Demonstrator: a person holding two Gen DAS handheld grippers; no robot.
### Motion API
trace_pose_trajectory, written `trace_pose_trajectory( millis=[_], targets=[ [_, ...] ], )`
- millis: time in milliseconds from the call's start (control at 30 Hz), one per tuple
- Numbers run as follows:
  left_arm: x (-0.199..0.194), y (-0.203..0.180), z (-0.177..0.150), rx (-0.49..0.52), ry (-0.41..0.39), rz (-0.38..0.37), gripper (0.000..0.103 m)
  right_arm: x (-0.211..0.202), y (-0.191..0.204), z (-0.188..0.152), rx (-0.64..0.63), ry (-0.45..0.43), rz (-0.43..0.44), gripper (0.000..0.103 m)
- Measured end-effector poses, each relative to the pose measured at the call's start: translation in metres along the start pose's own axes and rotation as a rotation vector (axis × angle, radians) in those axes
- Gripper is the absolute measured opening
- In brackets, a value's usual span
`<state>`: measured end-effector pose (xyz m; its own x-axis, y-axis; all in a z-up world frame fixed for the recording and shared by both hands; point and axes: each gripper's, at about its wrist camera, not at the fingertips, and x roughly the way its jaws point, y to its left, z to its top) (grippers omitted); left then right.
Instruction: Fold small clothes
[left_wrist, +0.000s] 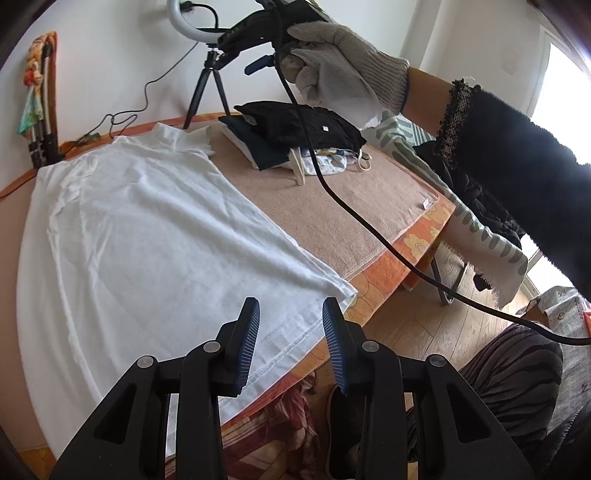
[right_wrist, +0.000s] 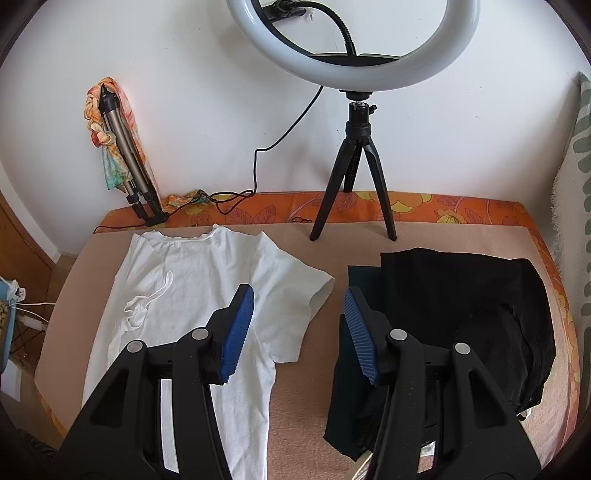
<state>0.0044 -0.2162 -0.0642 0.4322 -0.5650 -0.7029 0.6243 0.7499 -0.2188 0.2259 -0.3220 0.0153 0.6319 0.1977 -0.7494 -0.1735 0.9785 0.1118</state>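
Left gripper (left_wrist: 290, 325): jaws parted wide, nothing between the blue ribbed pads (left_wrist: 246, 343). It hangs over the near hem corner of the white cotton T-shirt (left_wrist: 147, 229), not touching as far as I can tell.

Right gripper (right_wrist: 298, 325): also wide open and empty, raised above the gap between shirt and clothes pile. In the left wrist view the grey-gloved right hand (left_wrist: 332, 62) holds that gripper's black body up near the wall, with a black cable (left_wrist: 354, 218) trailing down from it.

White T-shirt lies flat on the beige towel-covered surface (left_wrist: 332, 214), collar towards the wall, hem towards the near edge. In the right wrist view, the shirt (right_wrist: 192, 295) has its right sleeve spread out; the left sleeve area is rumpled, with a twisted fold.

Stack of folded dark garments (right_wrist: 461, 314) sits to the right of the shirt, close but apart. Black piece on top, lighter items underneath visible from the left wrist view (left_wrist: 295, 136).

White ring light on a black mini tripod (right_wrist: 354, 166) stands at the back of the surface by the wall. Folded tripod with a colourful scarf (right_wrist: 114, 147) leans on the wall back left.
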Motion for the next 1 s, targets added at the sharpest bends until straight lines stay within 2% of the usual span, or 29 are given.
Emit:
trace_pose_trajectory(
  millis=[100,200,233,467,700,833,867,1000],
  targets=[
    [0.023,-0.024,0.004,0.054,0.034,-0.010,0.034,-0.001,-0.016,-0.004,0.004,0.001,0.006,0.053],
    [0.044,-0.044,0.010,0.100,0.051,-0.012,0.049,0.002,-0.029,-0.006,0.010,0.009,0.019,0.053],
    [0.050,-0.049,0.011,0.112,0.053,-0.009,0.052,0.004,-0.033,-0.006,0.008,0.013,0.022,0.053],
    [0.080,-0.051,0.014,0.111,0.091,0.065,0.052,0.030,-0.036,-0.001,-0.046,0.040,0.075,0.053],
    [0.091,-0.043,0.014,0.096,0.099,0.090,0.052,0.078,-0.028,0.009,-0.059,0.096,0.127,0.053],
    [0.092,-0.042,0.014,0.091,0.082,0.081,0.051,0.109,-0.021,0.016,-0.065,0.131,0.109,0.053],
    [0.091,-0.041,0.014,0.083,0.074,0.078,0.050,0.118,-0.021,0.018,-0.059,0.144,0.110,0.053],
    [0.090,-0.035,0.013,0.071,0.043,0.094,0.020,0.147,-0.016,0.025,-0.073,0.183,0.082,0.053]
  ],
)
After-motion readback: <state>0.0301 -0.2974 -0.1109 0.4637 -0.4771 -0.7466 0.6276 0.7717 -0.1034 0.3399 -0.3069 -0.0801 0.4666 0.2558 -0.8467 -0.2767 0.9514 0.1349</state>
